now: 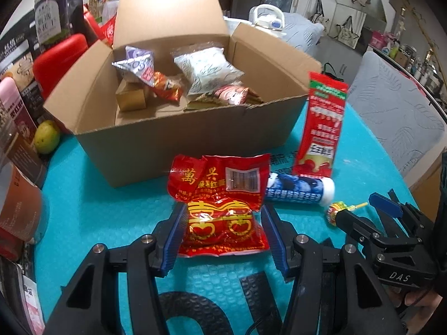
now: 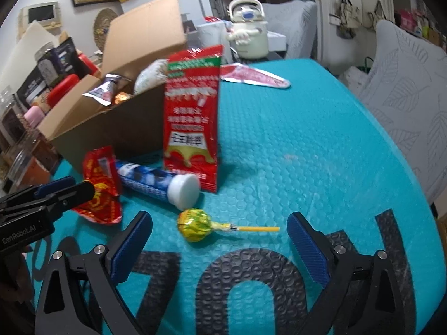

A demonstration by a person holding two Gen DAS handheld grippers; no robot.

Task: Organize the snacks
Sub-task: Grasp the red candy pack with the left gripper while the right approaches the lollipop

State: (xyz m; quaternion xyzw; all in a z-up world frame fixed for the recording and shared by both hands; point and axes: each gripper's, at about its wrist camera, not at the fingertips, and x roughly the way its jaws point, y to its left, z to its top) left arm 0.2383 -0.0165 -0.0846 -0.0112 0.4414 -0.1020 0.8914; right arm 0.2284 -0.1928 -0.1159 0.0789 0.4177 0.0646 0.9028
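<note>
The left tongs [image 1: 222, 231] sit half-spread around a crinkled red snack bag [image 1: 220, 203] lying on the table; their blue pads flank its lower half, and whether they press it cannot be told. The right tongs [image 2: 219, 240] stand wide apart with nothing gripped, a lollipop [image 2: 195, 224] in a yellow-green wrapper lying between and just ahead of them, its yellow stick pointing right. Just beyond it a blue tube with a white cap [image 2: 159, 185] lies on its side, touching the red bag's edge, and behind the tube a tall red sachet [image 2: 192, 117] stands upright against the corner of an open cardboard box [image 1: 156, 145]. Several wrapped snacks lie inside the box.

The table [image 2: 307, 145] is covered by a teal bubble-textured mat printed with large black letters. A flat red wrapper [image 2: 251, 76] rests further back on it. Left of the box crowd jars, red containers and a green fruit [image 1: 46, 136]. Grey quilted chair covers [image 2: 405, 106] stand to the right, a cream kettle-like appliance [image 2: 248, 28] behind.
</note>
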